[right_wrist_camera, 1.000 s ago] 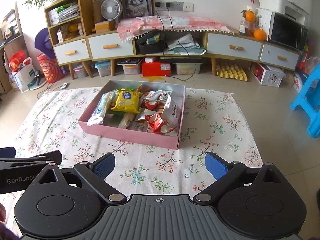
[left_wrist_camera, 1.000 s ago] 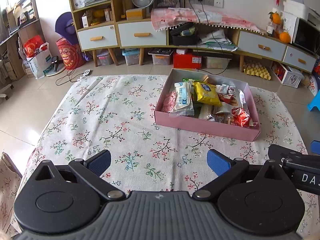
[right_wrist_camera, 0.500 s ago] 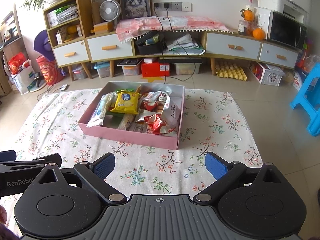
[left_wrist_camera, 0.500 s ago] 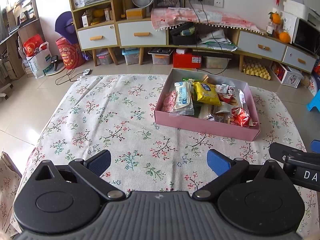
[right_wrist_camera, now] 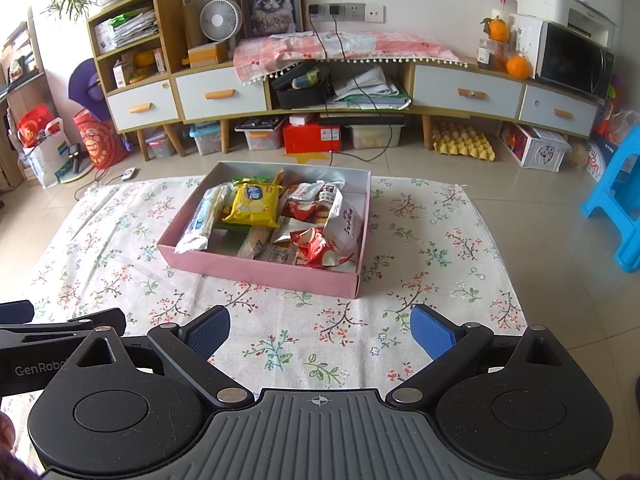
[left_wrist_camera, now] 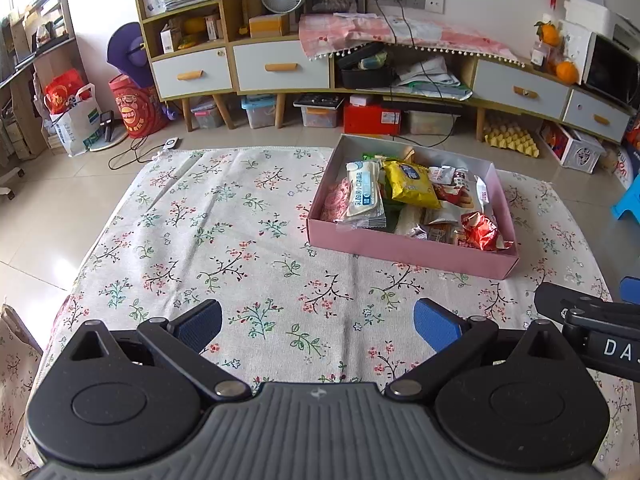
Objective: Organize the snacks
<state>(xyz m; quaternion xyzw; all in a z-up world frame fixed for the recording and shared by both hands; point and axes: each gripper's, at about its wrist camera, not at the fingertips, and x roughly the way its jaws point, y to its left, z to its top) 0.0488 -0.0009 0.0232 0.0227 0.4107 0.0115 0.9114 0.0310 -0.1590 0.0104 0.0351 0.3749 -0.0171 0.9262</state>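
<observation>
Left wrist: left gripper (left_wrist_camera: 318, 322) spread wide, empty | right gripper (right_wrist_camera: 320, 326) wide, empty | pink box (right_wrist_camera: 256, 270) of snacks mid-frame on floral cloth (right_wrist_camera: 420, 240)

A cloth (right_wrist_camera: 420, 240) lies spread on the floor (right_wrist_camera: 540, 208) ahead of me. A box (right_wrist_camera: 280, 276) sits on it toward the far side, with snack packets (right_wrist_camera: 256, 204) piled inside. Behind the cloth, a long cabinet (right_wrist_camera: 464, 92) stands against the wall. A stool (right_wrist_camera: 616, 208) stands right of the cloth.
</observation>
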